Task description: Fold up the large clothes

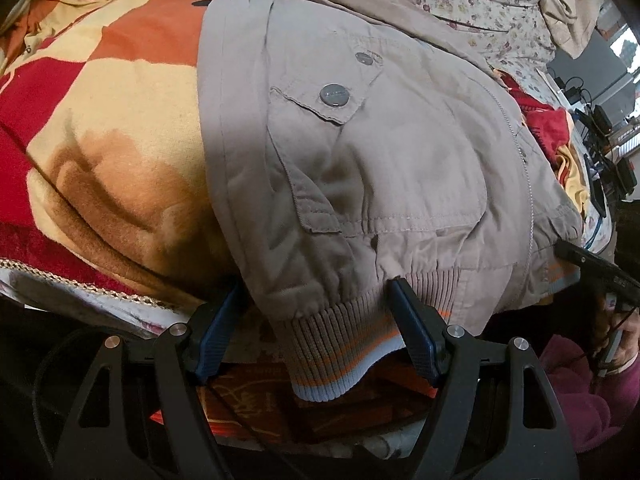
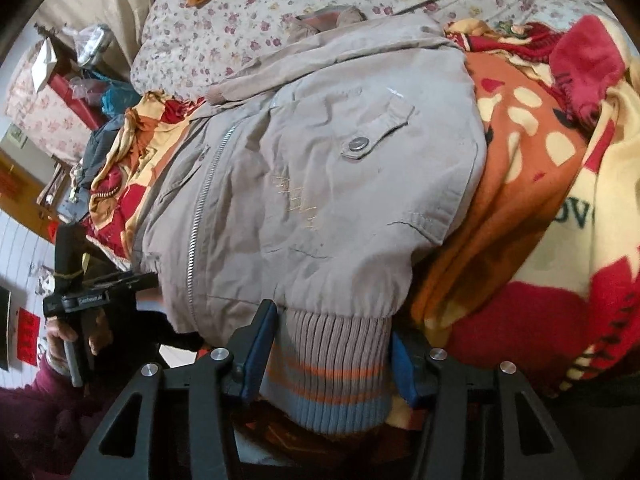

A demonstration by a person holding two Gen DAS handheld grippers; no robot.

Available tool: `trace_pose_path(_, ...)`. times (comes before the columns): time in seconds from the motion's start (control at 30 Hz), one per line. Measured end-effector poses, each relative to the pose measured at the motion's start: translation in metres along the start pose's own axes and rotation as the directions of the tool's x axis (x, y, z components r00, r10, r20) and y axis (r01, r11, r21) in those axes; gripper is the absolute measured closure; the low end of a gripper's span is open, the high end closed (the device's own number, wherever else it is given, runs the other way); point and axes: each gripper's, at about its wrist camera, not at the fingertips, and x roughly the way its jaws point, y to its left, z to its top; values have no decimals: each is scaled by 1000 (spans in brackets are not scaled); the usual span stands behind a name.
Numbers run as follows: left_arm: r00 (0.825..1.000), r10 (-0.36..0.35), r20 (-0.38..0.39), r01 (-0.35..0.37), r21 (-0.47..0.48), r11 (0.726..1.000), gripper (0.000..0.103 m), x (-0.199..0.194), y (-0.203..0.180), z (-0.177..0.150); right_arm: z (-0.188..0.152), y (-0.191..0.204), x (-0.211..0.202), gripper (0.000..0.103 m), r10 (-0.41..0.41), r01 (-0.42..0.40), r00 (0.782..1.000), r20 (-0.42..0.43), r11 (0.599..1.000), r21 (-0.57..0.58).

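Observation:
A beige zip jacket lies front up on a bed, its sleeves folded in, collar at the far end. Its ribbed hem with orange and blue stripes hangs over the near edge. My left gripper is open, its blue pads either side of the hem's left part. My right gripper is open too, its pads straddling the ribbed hem on the jacket's right part. Each gripper shows in the other's view: the right one, the left one.
A red, orange and cream blanket covers the bed under the jacket and bunches up at the right. A floral sheet lies beyond the collar. Cables and devices sit at the far right; cluttered furniture stands at the left.

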Motion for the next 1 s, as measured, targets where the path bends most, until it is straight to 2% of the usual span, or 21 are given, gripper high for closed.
trace_pose_path(0.07, 1000, -4, 2, 4, 14, 1000, 31, -1, -1, -1, 0, 0, -1, 66, 4, -4, 1000, 1, 1000, -6)
trace_pose_path(0.13, 1000, 5, 11, -6, 45, 999, 69, -5, -3, -3, 0, 5, -6, 77, 7, -7, 1000, 9, 999, -38)
trace_pose_path(0.17, 1000, 3, 19, -4, 53, 999, 74, -9, -2, -2, 1, 8, -9, 79, 10, -10, 1000, 15, 999, -50)
trace_pose_path(0.23, 998, -55, 34, 54, 35, 998, 84, -21, 3, 0, 4, 14, -18, 82, 41, -39, 999, 34, 998, -56)
trace_pose_path(0.33, 989, -132, 65, 130, 27, 991, 88, -39, 6, 3, 11, 23, -33, 85, 63, -55, 994, 86, 994, -92)
trace_pose_path(0.53, 979, -169, 114, 166, 32, 986, 89, -60, 0, 18, 27, 25, -47, 86, 133, -119, 980, 151, 988, -97)
trace_pose_path(0.73, 946, -233, 226, 229, 42, 973, 89, -95, -2, 61, 56, 19, -58, 86, 176, -166, 953, 247, 984, -61)
trace_pose_path(0.87, 916, -190, 352, 192, 30, 981, 89, -112, -1, 108, 91, 17, -63, 86, 171, -160, 932, 320, 985, -62)
trace_pose_path(1.0, 898, -147, 415, 139, 49, 989, 89, -112, -6, 156, 135, 13, -59, 86, 164, -160, 911, 378, 986, -45)
